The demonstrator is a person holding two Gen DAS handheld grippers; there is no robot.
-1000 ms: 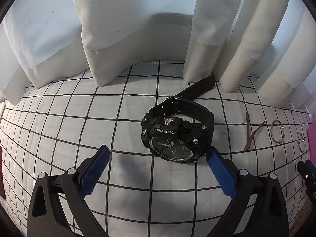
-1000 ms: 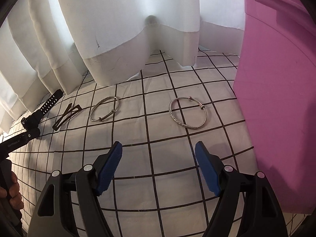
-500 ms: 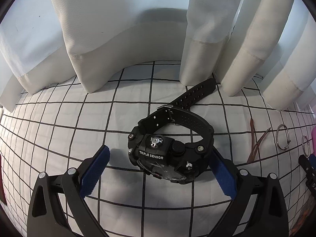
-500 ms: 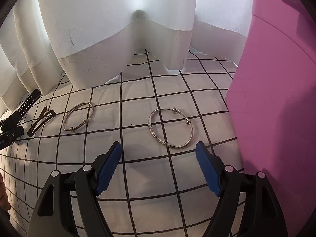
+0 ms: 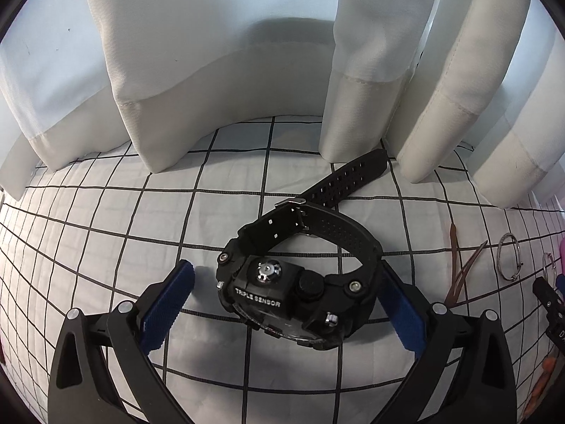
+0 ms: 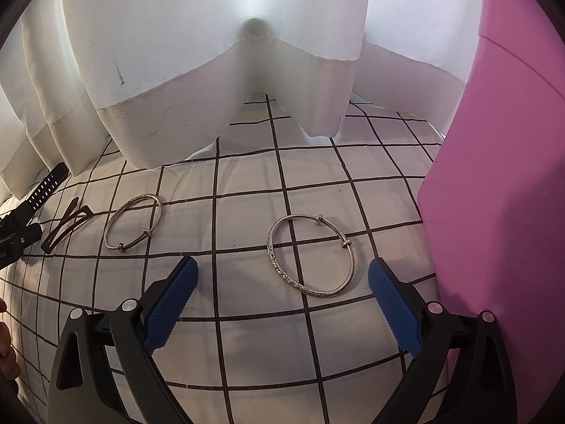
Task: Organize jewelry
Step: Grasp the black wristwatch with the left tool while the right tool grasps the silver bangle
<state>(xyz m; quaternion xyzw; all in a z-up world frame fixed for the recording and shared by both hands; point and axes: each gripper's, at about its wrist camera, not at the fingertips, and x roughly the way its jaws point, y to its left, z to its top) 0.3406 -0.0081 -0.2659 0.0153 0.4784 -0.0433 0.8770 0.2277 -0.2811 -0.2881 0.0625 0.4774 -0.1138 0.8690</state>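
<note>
Watch (image 5: 300, 289) between the spread jaws of the left gripper (image 5: 287, 304) — not pinched.
Right gripper (image 6: 282, 296) has just opened wide around a silver bangle (image 6: 310, 254) on the checked cloth (image 6: 247, 335) — beside the pink box (image 6: 494, 212), holding nothing.

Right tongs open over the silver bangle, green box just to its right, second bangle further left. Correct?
Not quite: the box is pink, not green, as the right wrist view shows. The rest holds: the right tongs are open around the silver bangle, their pads clear of it, and the second bangle lies further left.
</note>
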